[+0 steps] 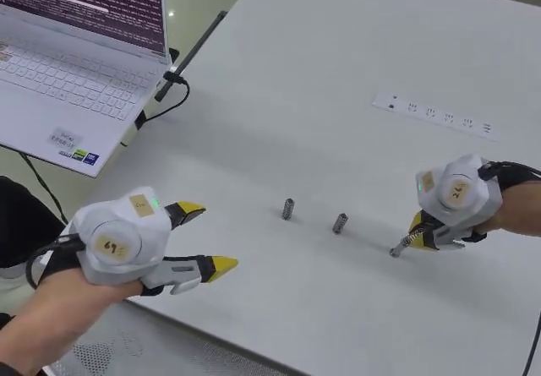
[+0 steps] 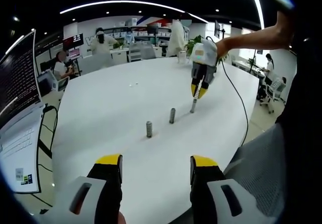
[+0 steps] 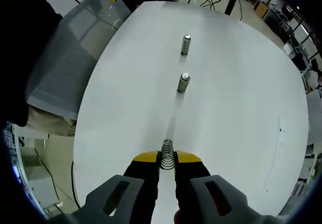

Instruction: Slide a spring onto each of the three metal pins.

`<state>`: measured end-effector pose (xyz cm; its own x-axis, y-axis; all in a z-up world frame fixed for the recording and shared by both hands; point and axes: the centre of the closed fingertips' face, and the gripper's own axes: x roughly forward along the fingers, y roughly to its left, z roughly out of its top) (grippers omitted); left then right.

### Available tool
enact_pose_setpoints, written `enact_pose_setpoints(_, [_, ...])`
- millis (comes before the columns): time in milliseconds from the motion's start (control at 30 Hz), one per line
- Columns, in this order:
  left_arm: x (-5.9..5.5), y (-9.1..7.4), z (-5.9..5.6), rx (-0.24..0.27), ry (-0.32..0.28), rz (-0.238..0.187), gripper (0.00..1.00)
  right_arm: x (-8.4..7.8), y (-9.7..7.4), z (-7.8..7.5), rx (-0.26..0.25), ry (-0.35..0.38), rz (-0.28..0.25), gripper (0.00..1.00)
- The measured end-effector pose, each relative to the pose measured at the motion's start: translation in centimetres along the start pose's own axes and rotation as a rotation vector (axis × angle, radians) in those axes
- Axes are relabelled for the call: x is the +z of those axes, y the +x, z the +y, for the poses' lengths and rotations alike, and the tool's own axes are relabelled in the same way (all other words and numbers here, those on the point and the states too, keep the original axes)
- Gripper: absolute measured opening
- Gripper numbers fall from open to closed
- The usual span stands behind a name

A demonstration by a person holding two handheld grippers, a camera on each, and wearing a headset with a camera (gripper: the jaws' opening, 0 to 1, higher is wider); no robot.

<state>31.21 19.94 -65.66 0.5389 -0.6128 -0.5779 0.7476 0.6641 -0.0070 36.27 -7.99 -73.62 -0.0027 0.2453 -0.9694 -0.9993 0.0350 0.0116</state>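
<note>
Table point(image 1: 338, 46) mostly bare; laptop point(image 1: 76, 72) at the left edge, power strip point(image 1: 435, 116) far right. Three springs counted: left spring point(image 1: 288, 209) and middle spring point(image 1: 340, 223) stand upright mid-table, apart. Third spring point(image 1: 406, 242), a grey coil, is clamped tilted in the right gripper point(image 1: 423, 234), low end at the tabletop. Left gripper point(image 1: 210, 237) is spread wide, empty, over the near edge.
</note>
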Motion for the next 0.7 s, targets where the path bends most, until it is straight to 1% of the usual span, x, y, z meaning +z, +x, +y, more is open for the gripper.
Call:
enact_pose_setpoints(100, [0.03, -0.04, 0.07, 0.002, -0.002, 0.000, 0.49, -0.09, 0.30, -0.03, 0.000, -0.001, 0.007, 0.09])
enact_pose_setpoints(200, [0.05, -0.09, 0.13, 0.003, -0.003, 0.000, 0.49, 0.14, 0.25, -0.20, -0.003, 0.003, -0.002, 0.09])
enact_pose_setpoints(400, [-0.09, -0.07, 0.18, 0.003, -0.008, 0.000, 0.49, 0.22, 0.30, -0.13, 0.002, -0.001, 0.005, 0.09])
enact_pose_setpoints(700, [-0.16, -0.08, 0.14, 0.003, -0.008, 0.002, 0.49, 0.25, 0.74, 0.04, 0.009, -0.018, 0.032, 0.09])
